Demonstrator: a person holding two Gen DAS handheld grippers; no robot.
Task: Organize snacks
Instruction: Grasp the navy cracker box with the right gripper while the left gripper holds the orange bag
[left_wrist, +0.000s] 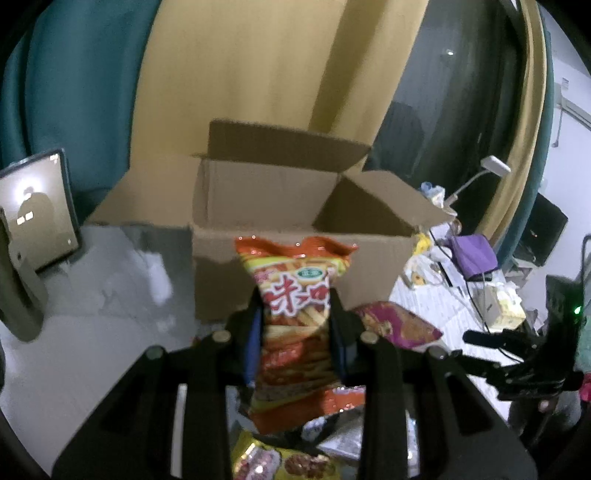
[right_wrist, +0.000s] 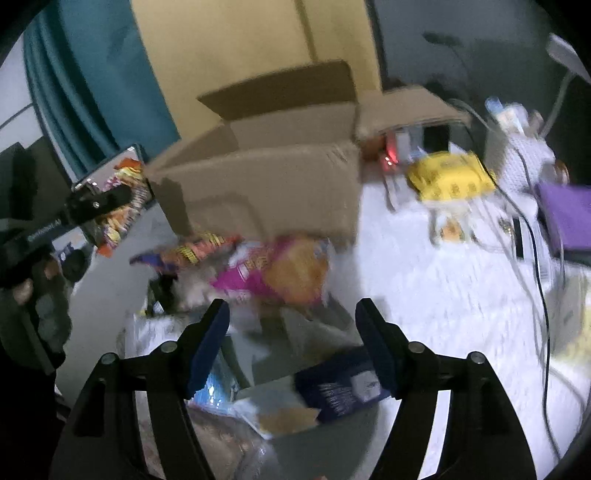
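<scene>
My left gripper (left_wrist: 295, 314) is shut on an orange-red snack bag (left_wrist: 295, 291) and holds it upright in front of the open cardboard box (left_wrist: 295, 221), below its rim. My right gripper (right_wrist: 291, 314) is open and empty above a pile of snack packs: a pink and orange bag (right_wrist: 280, 273), a dark blue pack (right_wrist: 340, 387) and a light blue pack (right_wrist: 214, 395). The box also shows in the blurred right wrist view (right_wrist: 258, 184). The left gripper with its bag shows at the left of that view (right_wrist: 110, 206). The right gripper shows at the right of the left wrist view (left_wrist: 517, 354).
A purple-pink bag (left_wrist: 399, 325) and a yellow pack (left_wrist: 266, 461) lie by the box. A tablet (left_wrist: 37, 214) stands at the left. A yellow item (right_wrist: 450, 181), a purple item (right_wrist: 569, 221), cables and a desk lamp (left_wrist: 491, 170) crowd the right of the white table (right_wrist: 443, 295).
</scene>
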